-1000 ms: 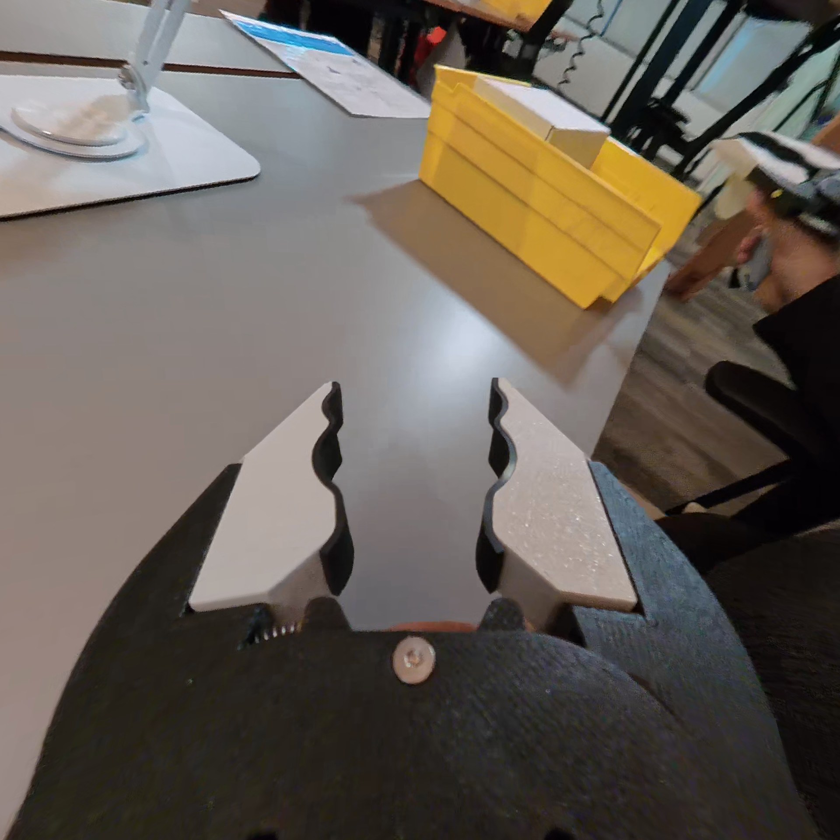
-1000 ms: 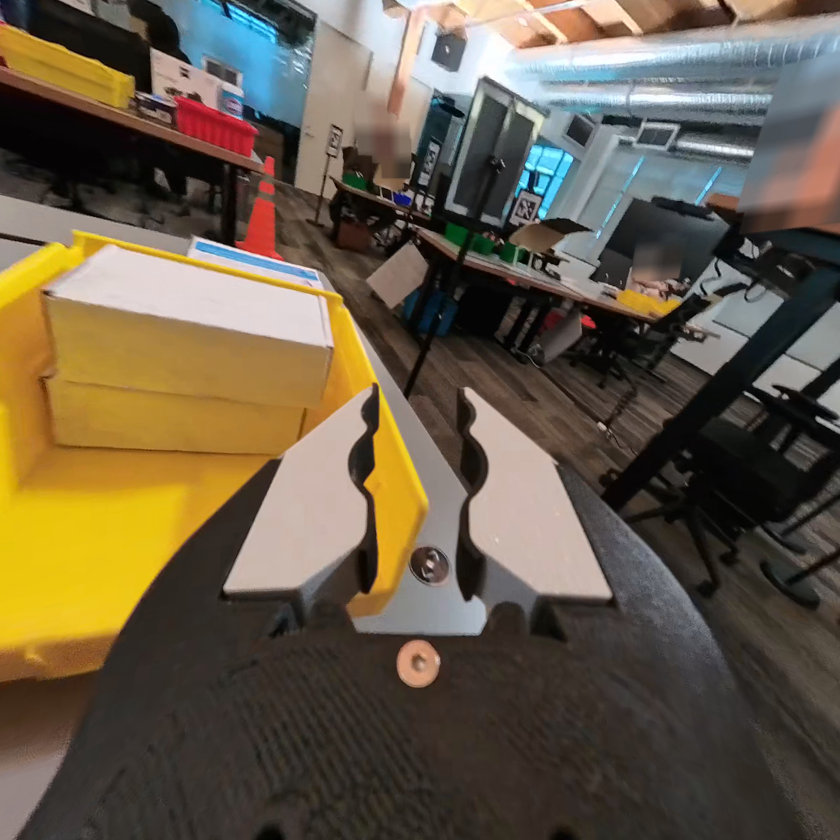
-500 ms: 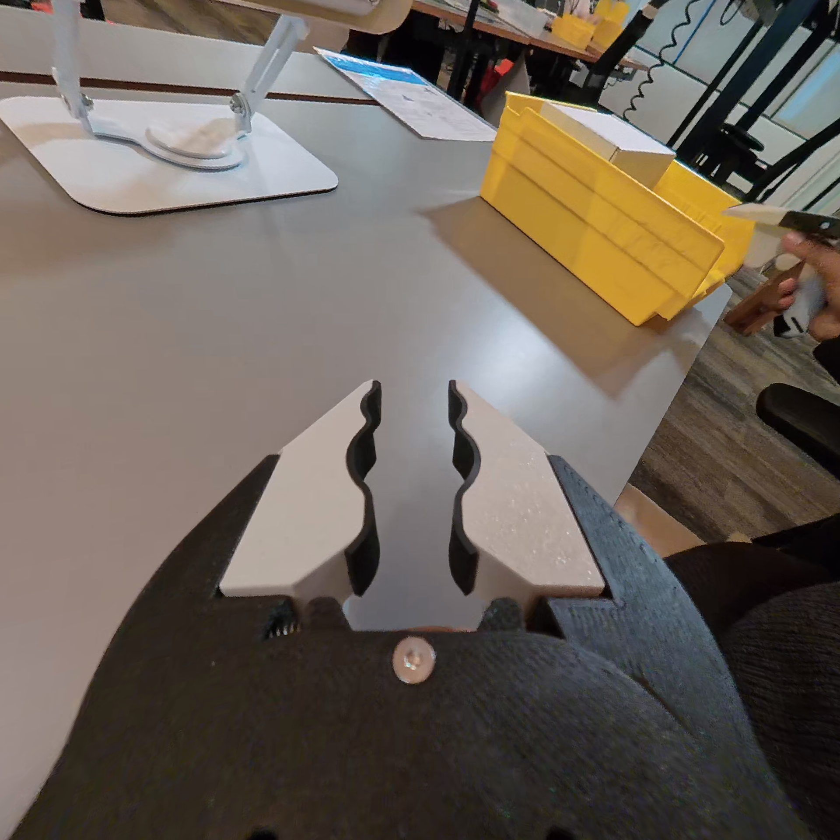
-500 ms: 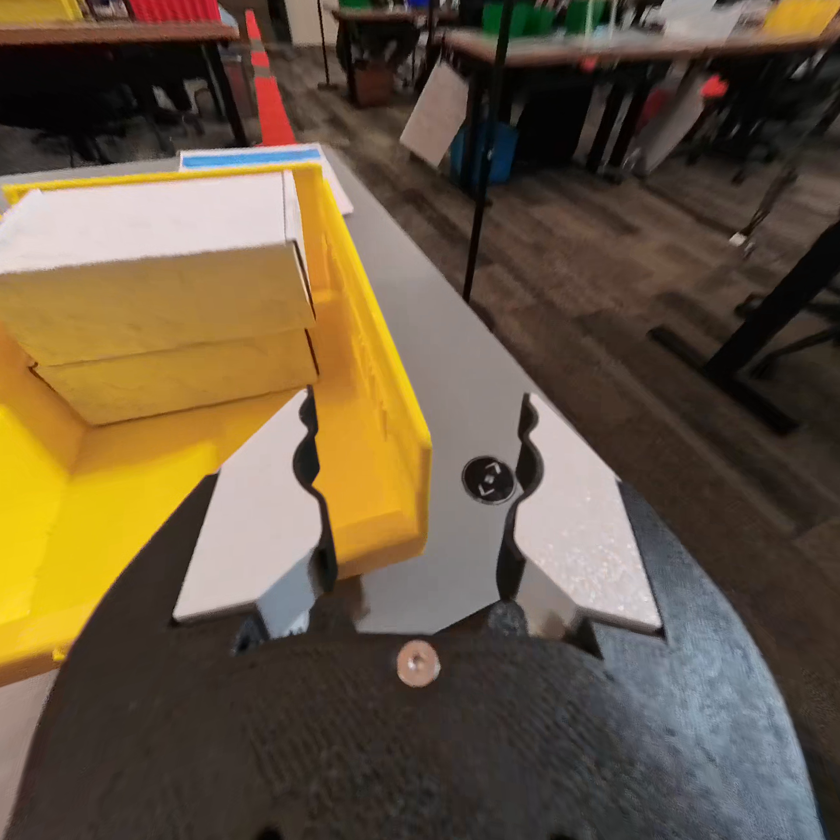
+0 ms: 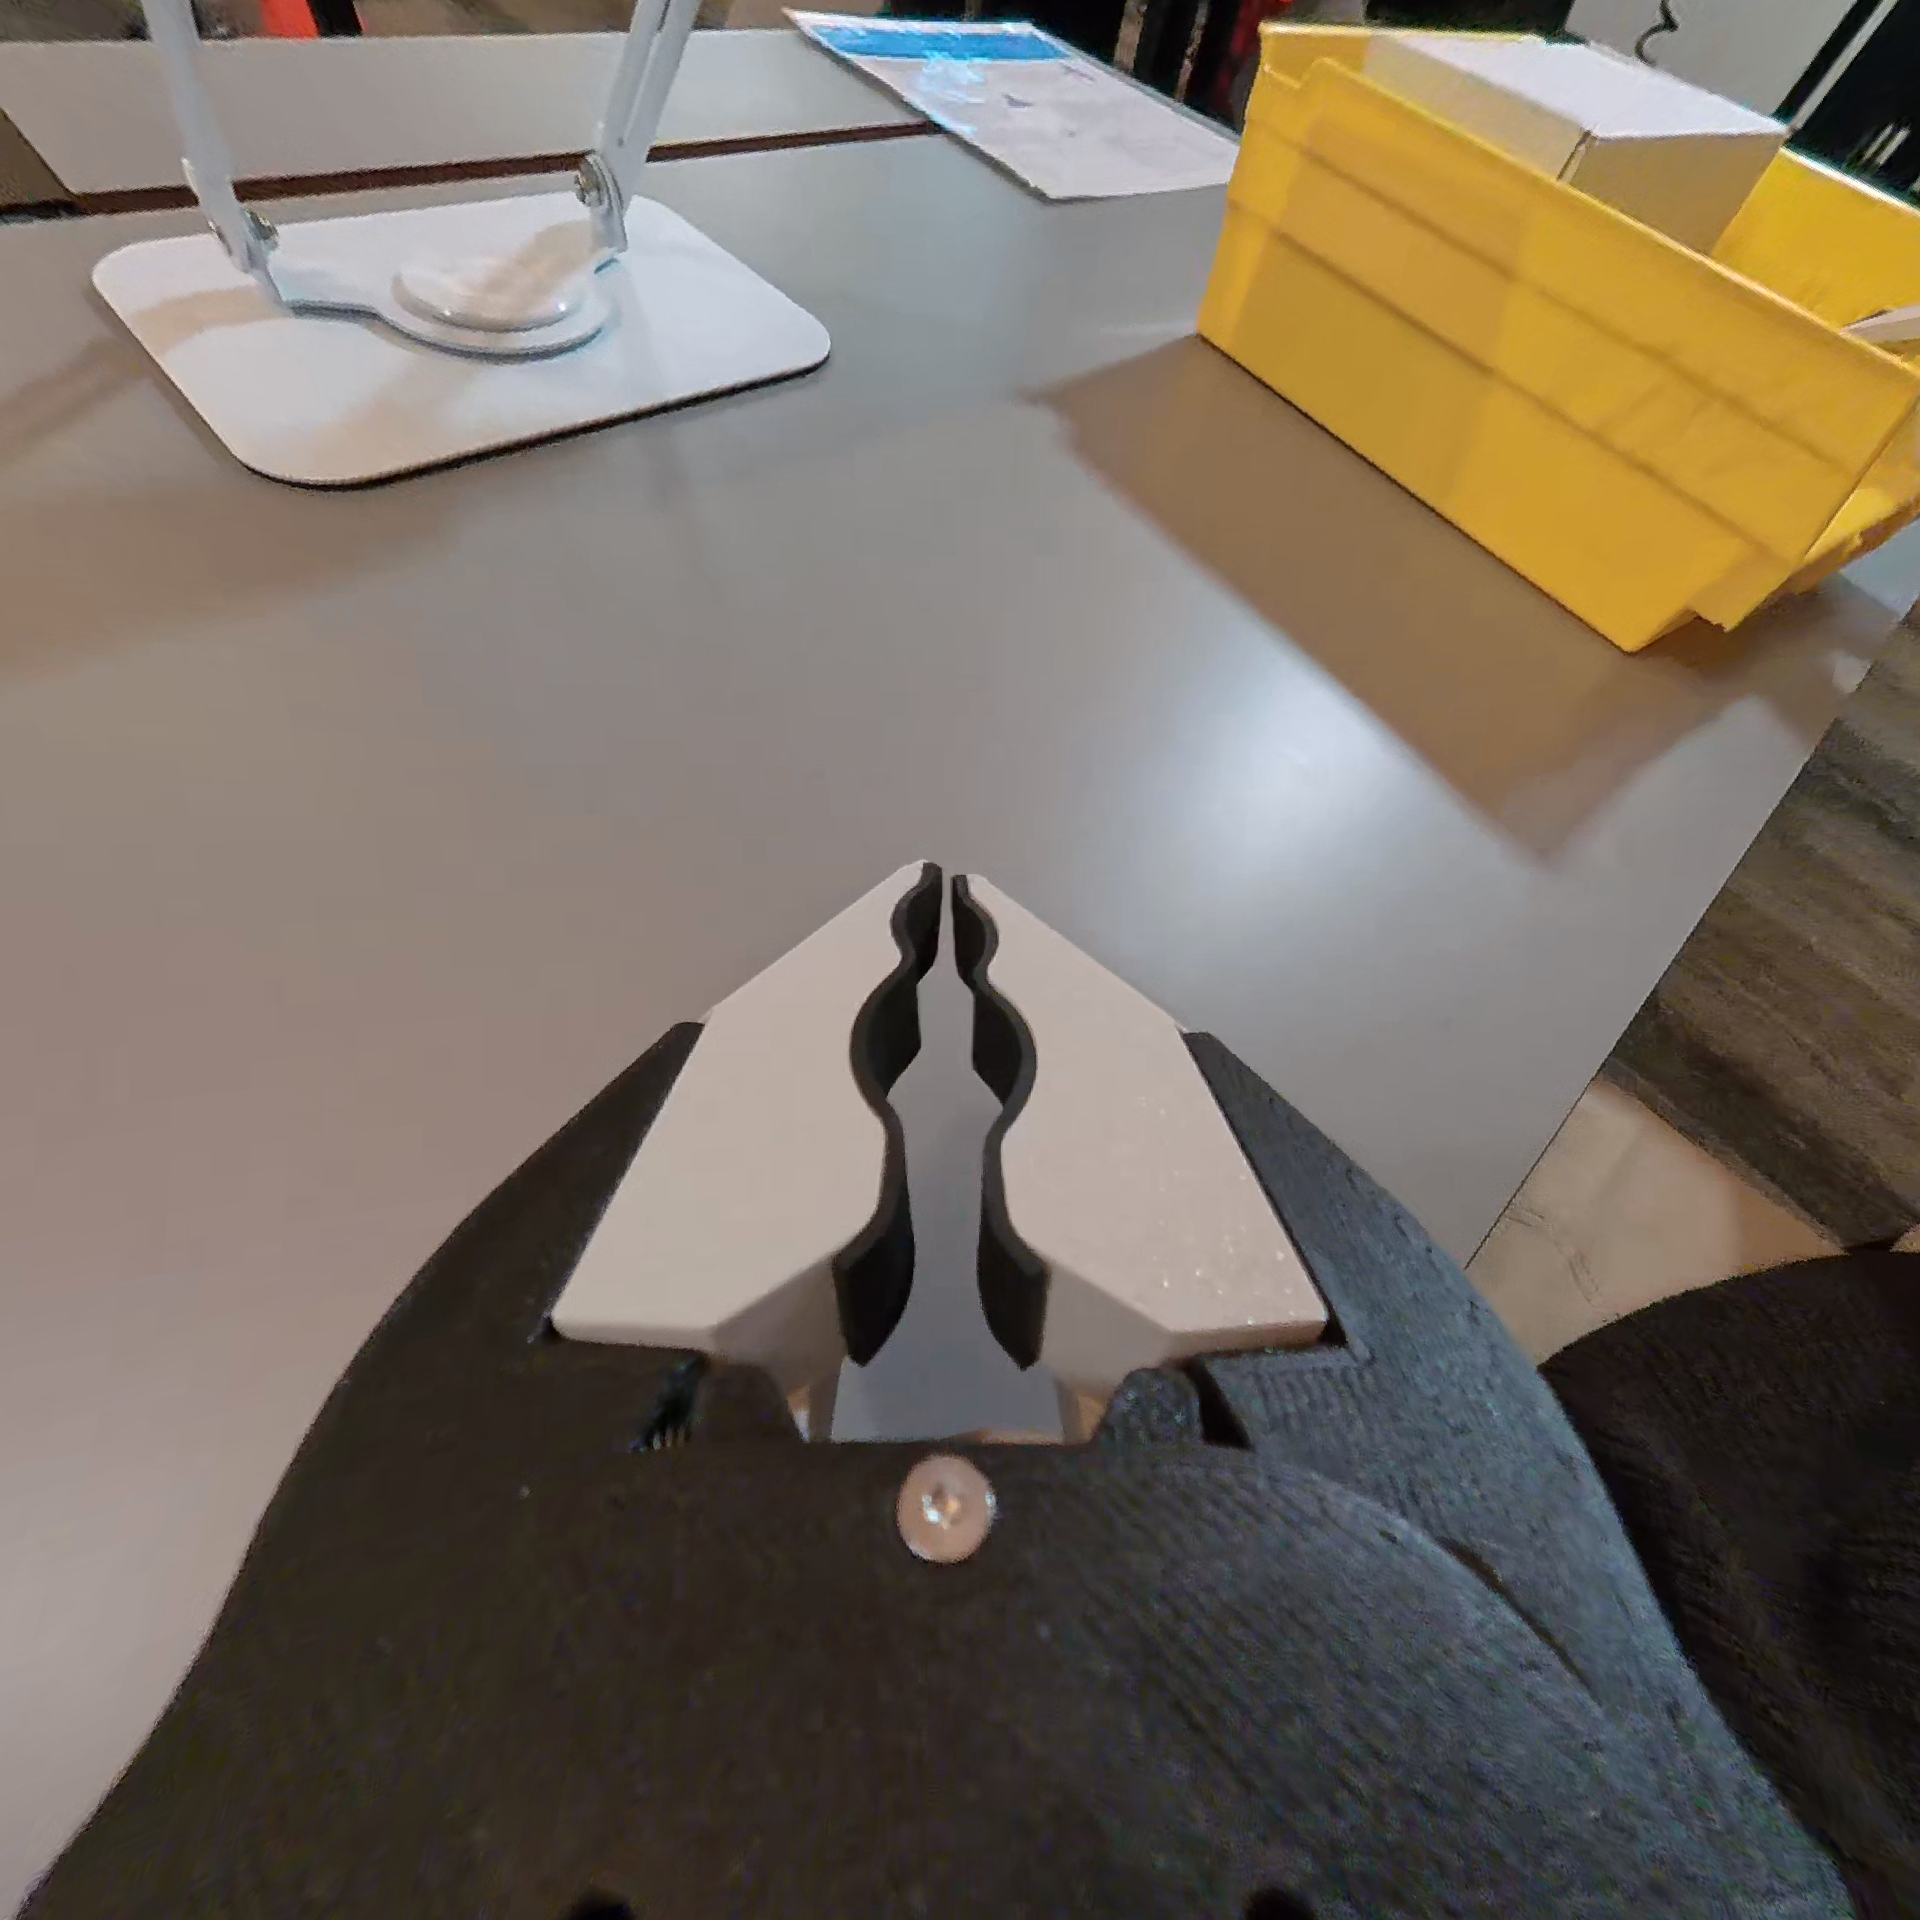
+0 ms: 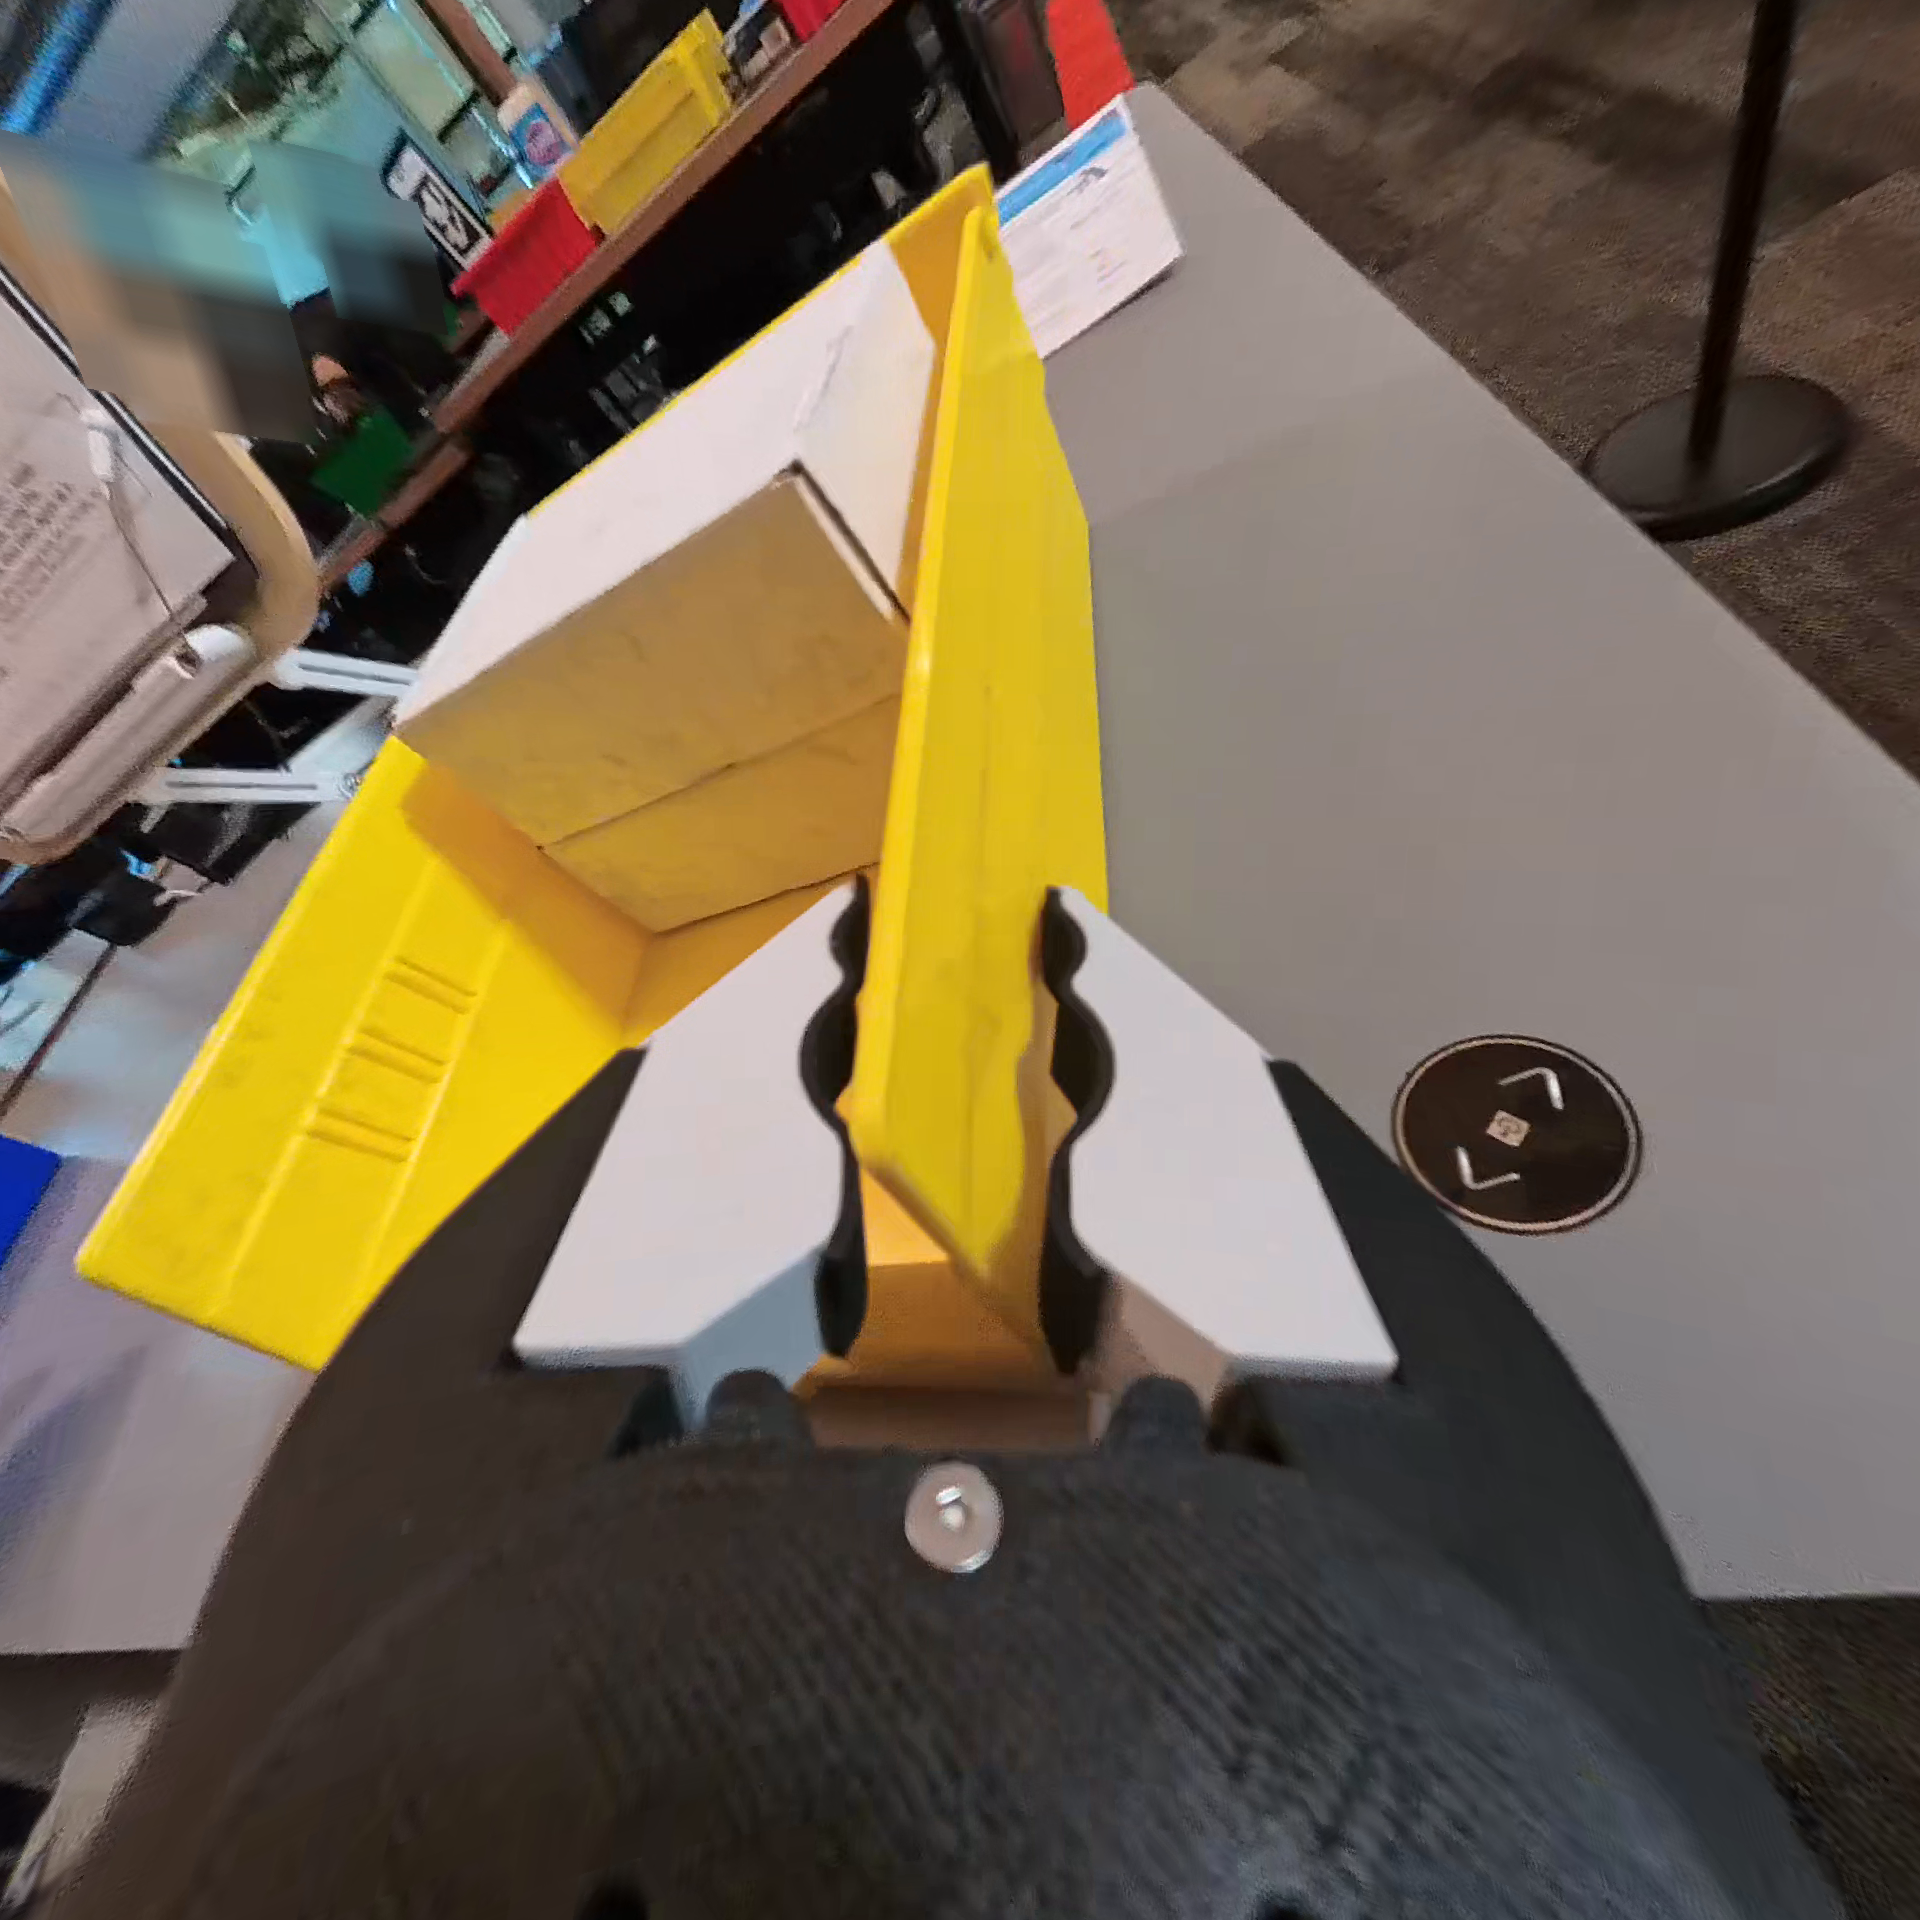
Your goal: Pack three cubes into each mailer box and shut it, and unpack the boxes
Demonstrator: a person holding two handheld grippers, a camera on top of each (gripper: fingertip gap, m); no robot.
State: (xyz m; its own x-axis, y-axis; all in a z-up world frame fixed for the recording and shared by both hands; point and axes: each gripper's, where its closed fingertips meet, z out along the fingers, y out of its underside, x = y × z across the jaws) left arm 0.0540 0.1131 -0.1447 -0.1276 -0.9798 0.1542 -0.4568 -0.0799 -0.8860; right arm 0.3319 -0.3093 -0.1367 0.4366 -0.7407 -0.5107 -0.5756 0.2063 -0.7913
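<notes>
Our left gripper (image 5: 943, 883) is closed on nothing, its tips all but touching, and it hangs over bare grey table (image 5: 623, 727). Ahead and to its left we see a white stand base (image 5: 457, 353) with two thin white legs rising from it. Far ahead lies a printed sheet (image 5: 1039, 114). Ahead to the right, near the table's edge, sits the yellow bin (image 5: 1475, 416), and a white mailer box (image 5: 1621, 156) shows above its wall.

Our right gripper (image 6: 951, 904) is clamped on the bin (image 6: 987, 831): its side wall runs between the two fingers, with the left finger inside the bin and the right finger outside, both black pads pressed against the plastic. Just ahead and to the left of that gripper, inside the bin, we see two closed mailer boxes (image 6: 665, 665) stacked one on the other against the gripped wall, taking up the far part of the bin, while the near part of the floor lies bare. We can see no cubes; whether the boxes hold any we cannot tell. To the right of the gripper, set in the table (image 6: 1403, 727), there is a round black disc (image 6: 1515, 1132). Farther ahead, past the bin, the sheet (image 6: 1091, 239) lies on the table
</notes>
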